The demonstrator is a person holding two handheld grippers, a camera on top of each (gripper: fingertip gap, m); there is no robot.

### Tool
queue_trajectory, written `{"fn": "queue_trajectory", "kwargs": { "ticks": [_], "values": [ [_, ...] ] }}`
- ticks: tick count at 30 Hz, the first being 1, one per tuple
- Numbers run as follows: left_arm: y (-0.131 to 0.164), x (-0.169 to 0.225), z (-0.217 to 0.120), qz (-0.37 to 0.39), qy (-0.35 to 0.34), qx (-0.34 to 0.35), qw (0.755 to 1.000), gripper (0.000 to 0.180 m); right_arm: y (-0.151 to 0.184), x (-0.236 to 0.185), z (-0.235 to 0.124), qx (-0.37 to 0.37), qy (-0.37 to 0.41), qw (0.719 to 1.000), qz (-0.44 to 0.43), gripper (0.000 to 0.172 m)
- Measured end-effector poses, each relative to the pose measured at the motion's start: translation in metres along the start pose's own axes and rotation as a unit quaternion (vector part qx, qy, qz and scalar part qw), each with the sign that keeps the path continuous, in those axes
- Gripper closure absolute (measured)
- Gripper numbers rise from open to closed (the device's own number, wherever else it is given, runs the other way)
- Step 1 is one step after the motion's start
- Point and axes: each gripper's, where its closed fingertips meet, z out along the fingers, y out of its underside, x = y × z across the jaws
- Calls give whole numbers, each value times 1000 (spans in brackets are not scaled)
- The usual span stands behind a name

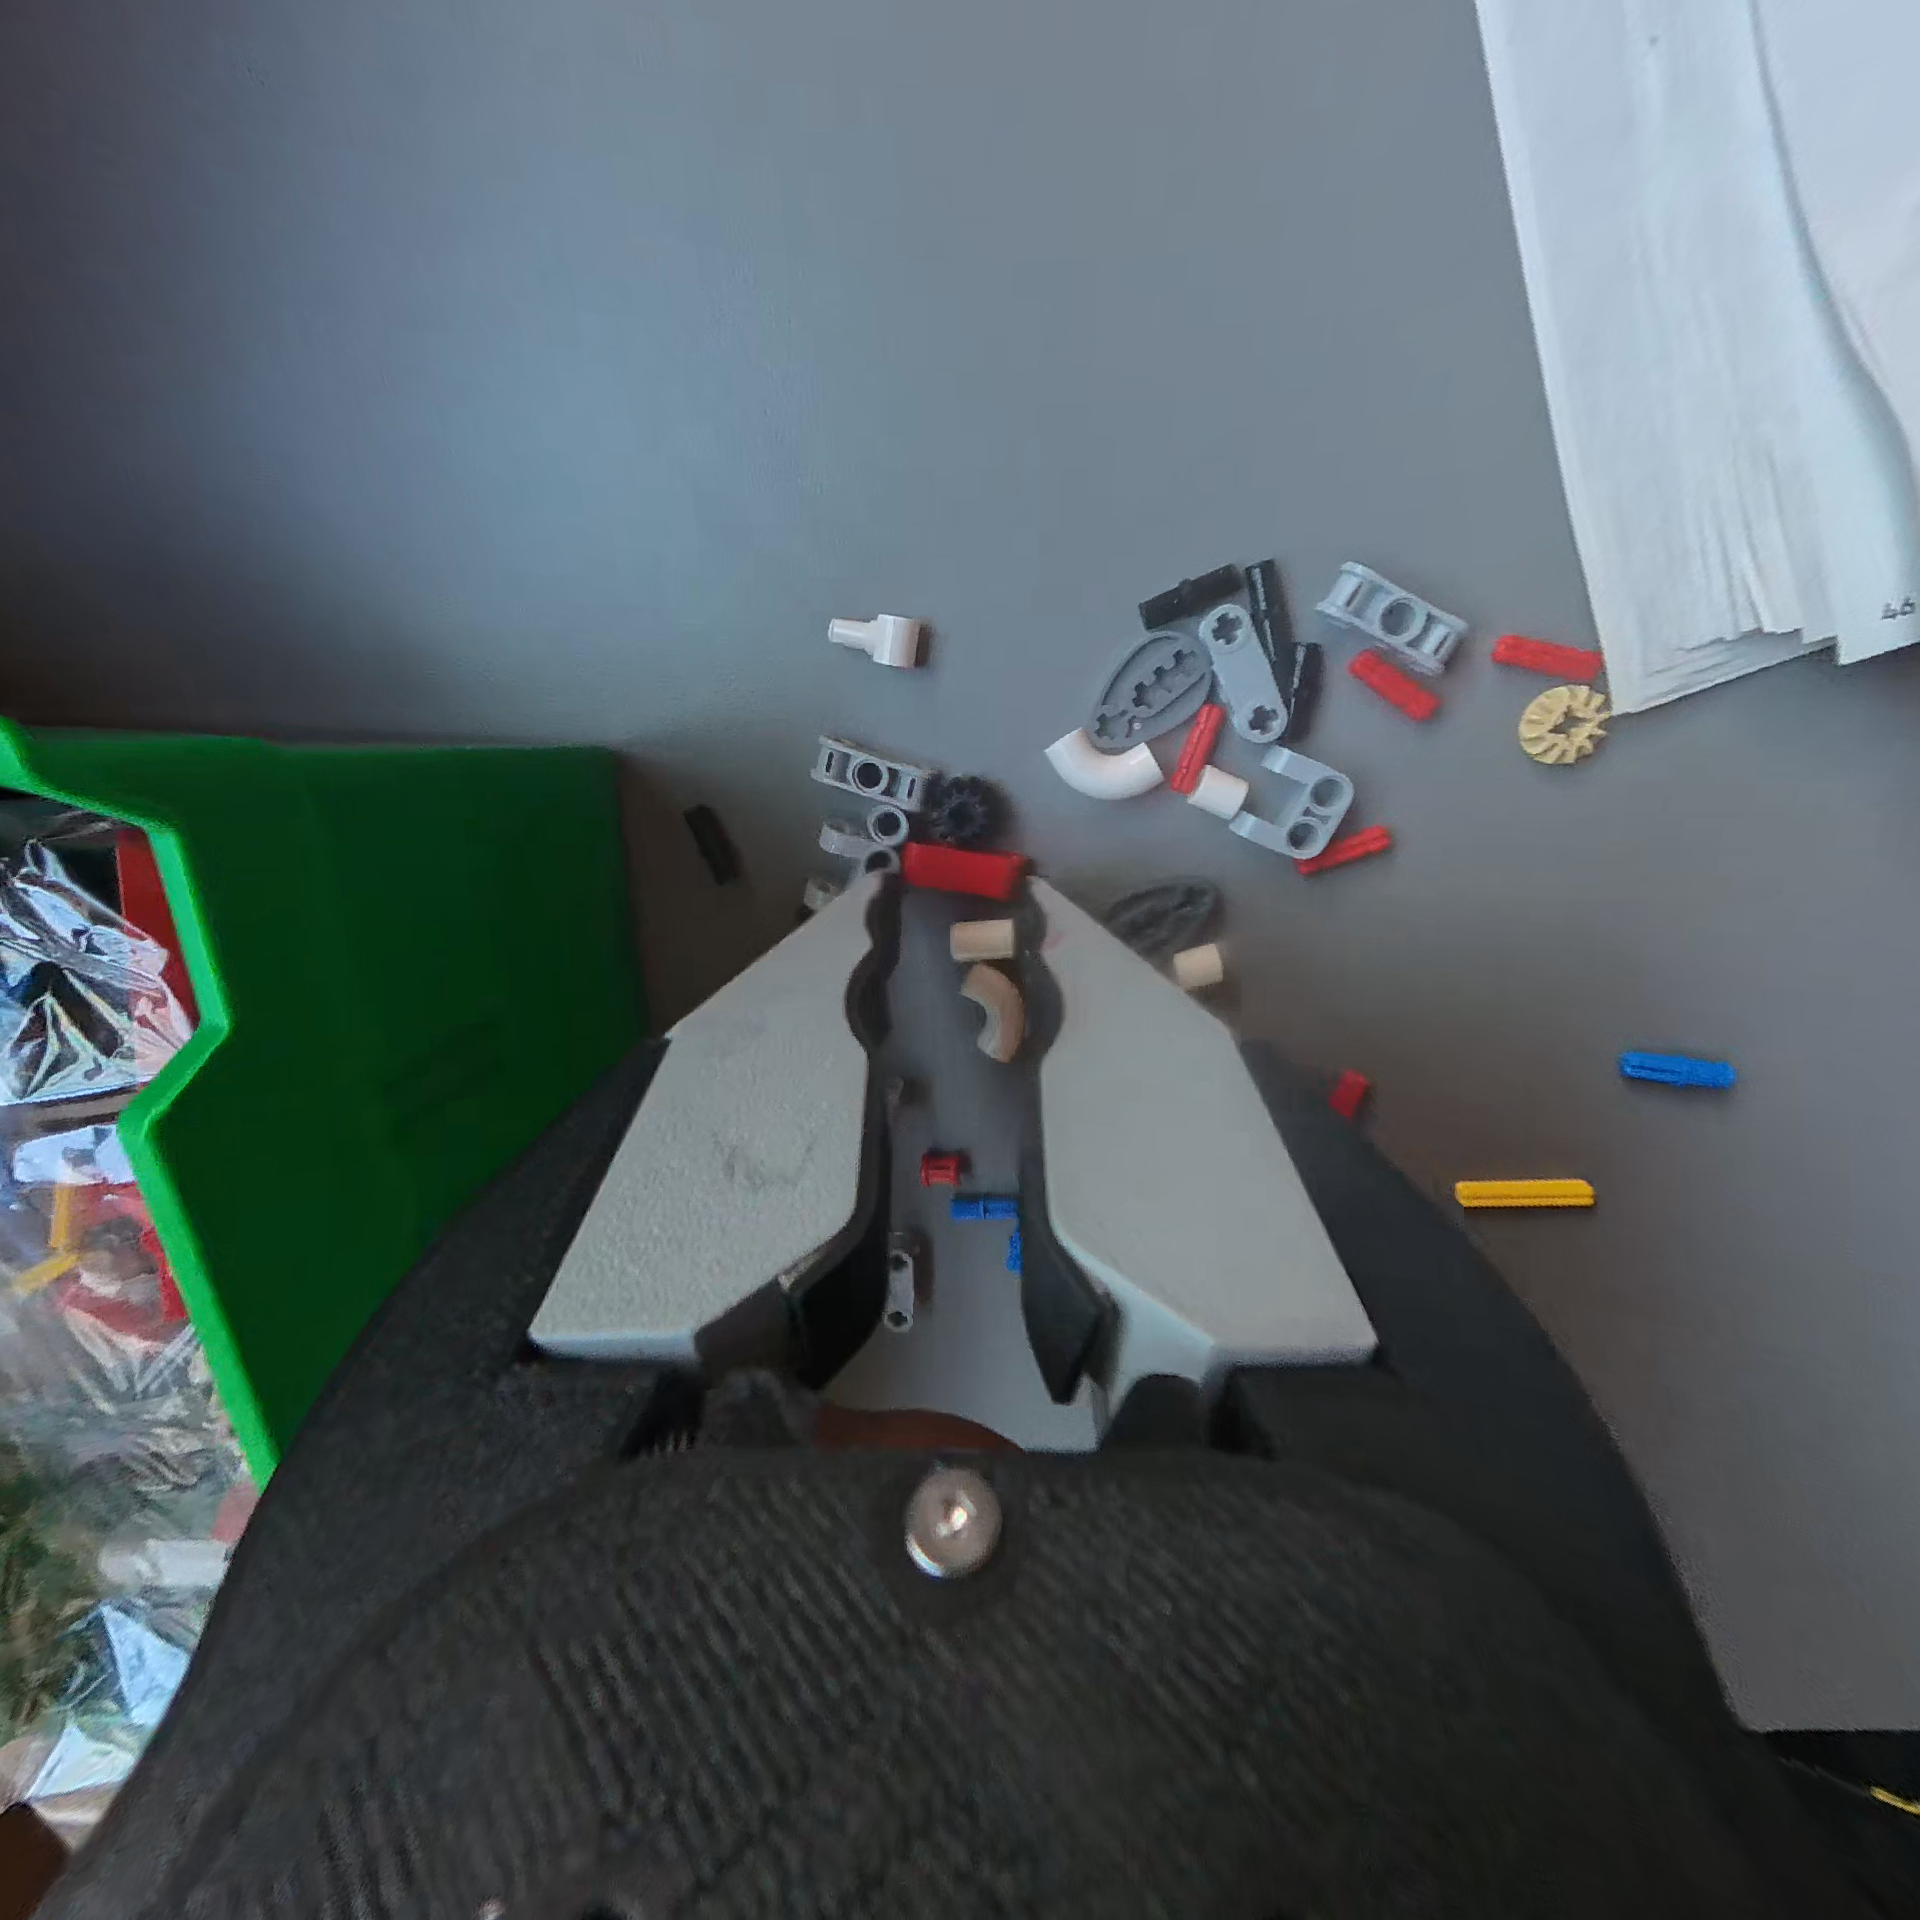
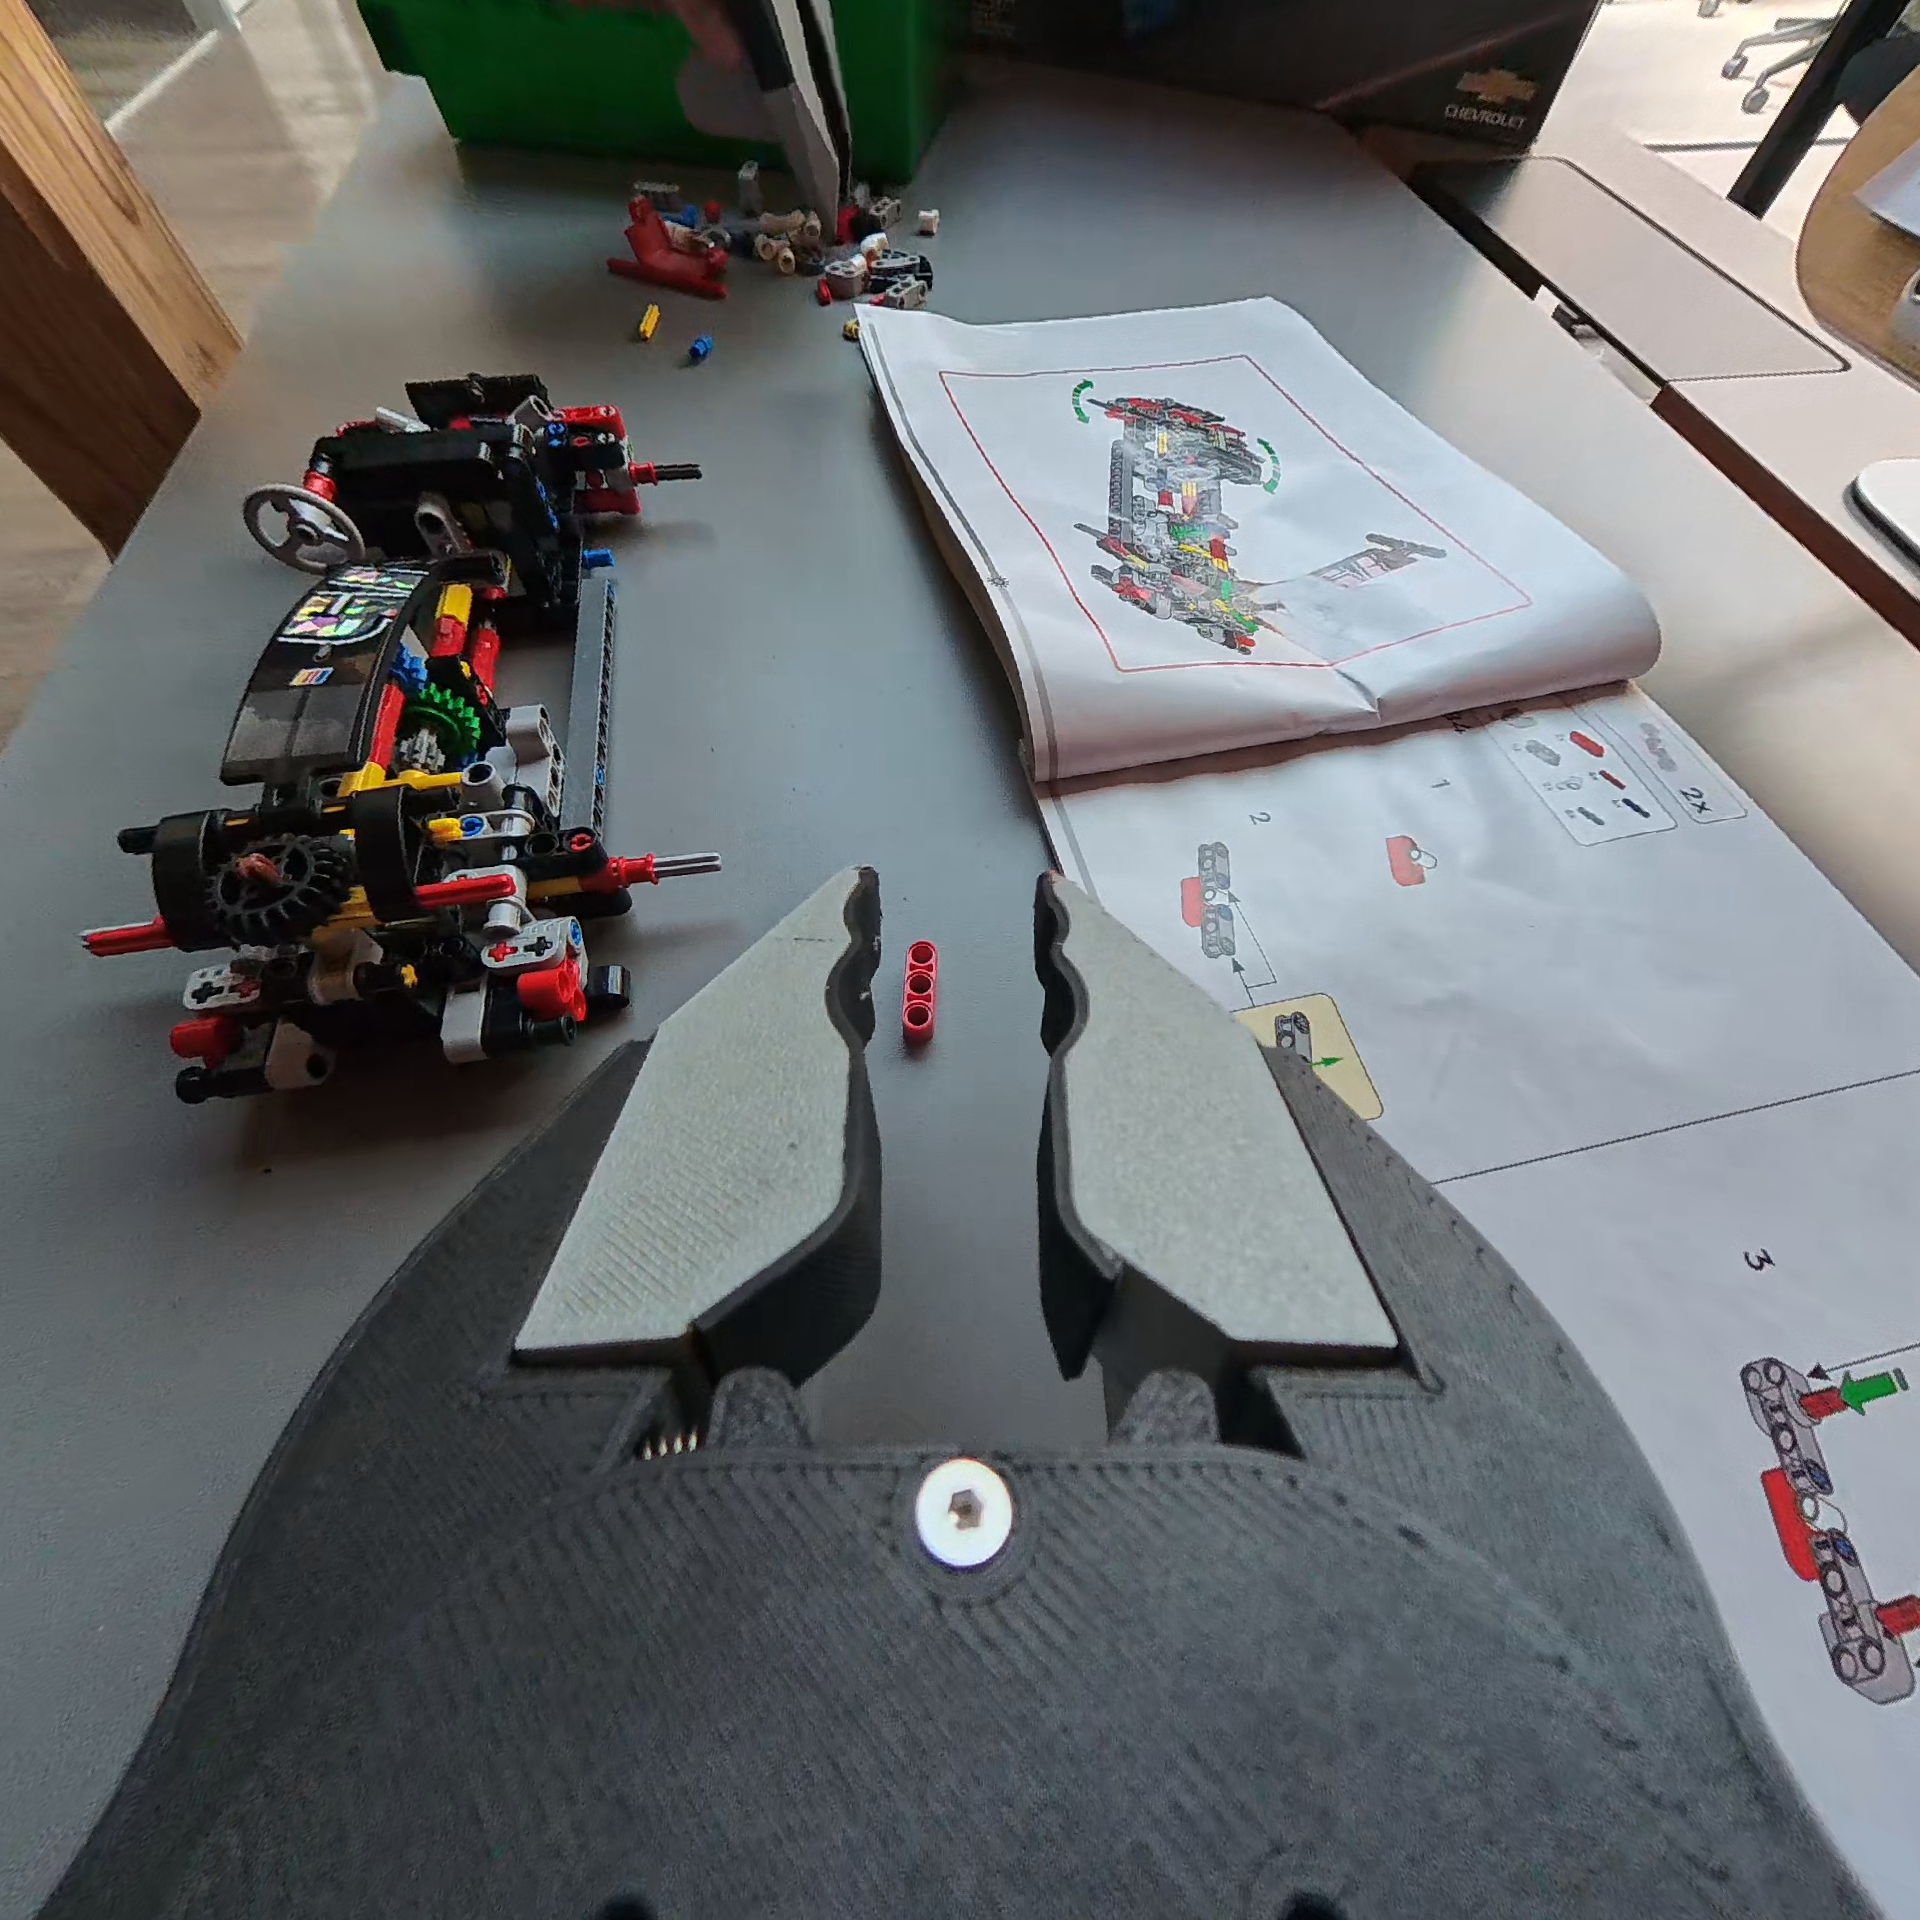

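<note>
Between our right claw point(image 2: 956, 883) tips lies a red three-hole beam point(image 2: 920, 987), long axis along the fingers, nearer the left one, untouched; claw spread | our left claw point(image 1: 961, 878) pinches a red cylindrical piece point(image 1: 961, 869) crosswise at its tips, above scattered parts on the grey surface point(image 1: 520, 416) | green bin point(image 1: 416, 935) to its left

Pale lettering with a brand emblem stands on the dark cardboard box point(image 2: 1486, 94) at the bench's far end. Printed step numerals and a quantity mark stand on the open instruction booklet point(image 2: 1507, 935). Writing is not transcribed here.
</note>
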Motion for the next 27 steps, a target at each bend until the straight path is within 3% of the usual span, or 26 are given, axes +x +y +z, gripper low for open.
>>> {"fn": "queue_trajectory", "kwargs": {
  "ticks": [2, 9, 12, 20, 24, 27],
  "values": [
    [3, 4, 1, 6, 3, -8, 1000, 172, 0, 0, 0, -2, 0, 1000, 0, 145],
    [6, 14, -3, 24, 18, -3, 1000, 174, 1, -1, 1, -4, 0, 1000, -3, 146],
    [1, 3, -10, -9, 10, 17, 1000, 162, 1, -1, 1, -5, -2, 1000, -1, 146],
    [-3, 1, 5, -30, 16, 1, 999, 159, 2, -1, 1, -6, -1, 1000, -2, 148],
    [-4, -1, 7, -32, 11, -3, 999, 174, 2, -1, 1, -5, -4, 1000, 2, 148],
    [-1, -3, 7, -19, 1, -11, 1000, 175, 2, -1, 1, -6, -7, 1000, 2, 148]
  ]
}}
